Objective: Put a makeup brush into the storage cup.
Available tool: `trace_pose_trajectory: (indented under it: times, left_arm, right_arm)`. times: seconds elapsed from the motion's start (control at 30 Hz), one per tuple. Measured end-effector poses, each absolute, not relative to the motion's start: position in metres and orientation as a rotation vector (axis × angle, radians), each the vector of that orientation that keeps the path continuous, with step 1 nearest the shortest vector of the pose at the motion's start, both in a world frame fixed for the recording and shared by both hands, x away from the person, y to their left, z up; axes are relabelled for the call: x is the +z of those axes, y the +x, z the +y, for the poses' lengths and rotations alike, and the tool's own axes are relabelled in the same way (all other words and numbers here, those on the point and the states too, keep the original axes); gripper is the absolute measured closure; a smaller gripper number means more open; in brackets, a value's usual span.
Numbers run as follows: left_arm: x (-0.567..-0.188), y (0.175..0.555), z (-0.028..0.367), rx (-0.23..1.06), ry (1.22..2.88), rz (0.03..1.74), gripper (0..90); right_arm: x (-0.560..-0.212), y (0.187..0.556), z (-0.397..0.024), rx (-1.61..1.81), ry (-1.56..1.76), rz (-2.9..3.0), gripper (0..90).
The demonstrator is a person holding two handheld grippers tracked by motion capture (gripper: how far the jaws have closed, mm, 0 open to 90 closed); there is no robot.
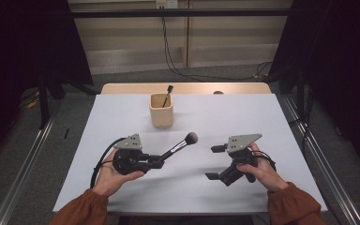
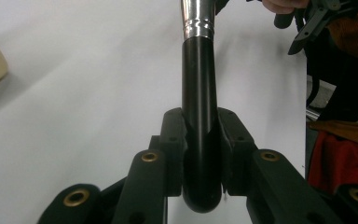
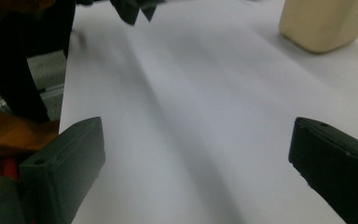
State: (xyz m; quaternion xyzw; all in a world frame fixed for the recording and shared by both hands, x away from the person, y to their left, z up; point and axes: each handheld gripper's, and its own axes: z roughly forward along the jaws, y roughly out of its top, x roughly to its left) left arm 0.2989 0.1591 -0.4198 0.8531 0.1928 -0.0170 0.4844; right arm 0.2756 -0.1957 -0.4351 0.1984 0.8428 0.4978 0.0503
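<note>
Slippage is judged the first hazard, and it begins at the left of the beige holder (image 1: 161, 110), which is taken here as the landmark. In front of the holder and to its left, the left gripper (image 1: 155, 161) is held above the white table (image 1: 122, 117), and its jaws are closed on the black handle of a makeup brush (image 1: 178, 147); in the left gripper view the handle (image 2: 199, 116) is seen pinched close to its rounded butt, with the silver ferrule and the whole length beyond left unsupported. Because so little of a smooth round handle is clamped, the brush could be levered or twisted loose if its head were knocked, and its dark bristle head (image 1: 191, 138) is carried just in front of the holder and slightly to its right, so the rim could be struck on a careless approach. The holder looks light and is already occupied by a thin dark tool (image 1: 168, 95) leaning against its wall; it could be tipped or shoved by a slanted entry, and the leaning tool could be jostled. In front of the holder and well to its right, the right gripper (image 1: 215, 162) is held with its jaws spread wide and nothing between them; a sweep across could clip the brush head.
</note>
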Motion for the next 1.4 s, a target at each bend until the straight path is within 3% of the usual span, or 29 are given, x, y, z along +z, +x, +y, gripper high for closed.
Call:
trace_pose_trajectory:
  times: [1.07, 1.4]
  left_arm:
    - [-0.421, 0.301, 0.147, 0.067, 1.889, 0.404, 74.5]
    - [-0.421, 0.299, 0.138, 0.067, 1.869, 0.379, 74.5]
  right_arm:
    - [-0.429, 0.274, -0.174, 1.821, 0.597, 2.312, 3.4]
    - [-0.426, 0.282, -0.168, 1.887, 0.653, 2.253, 14.7]
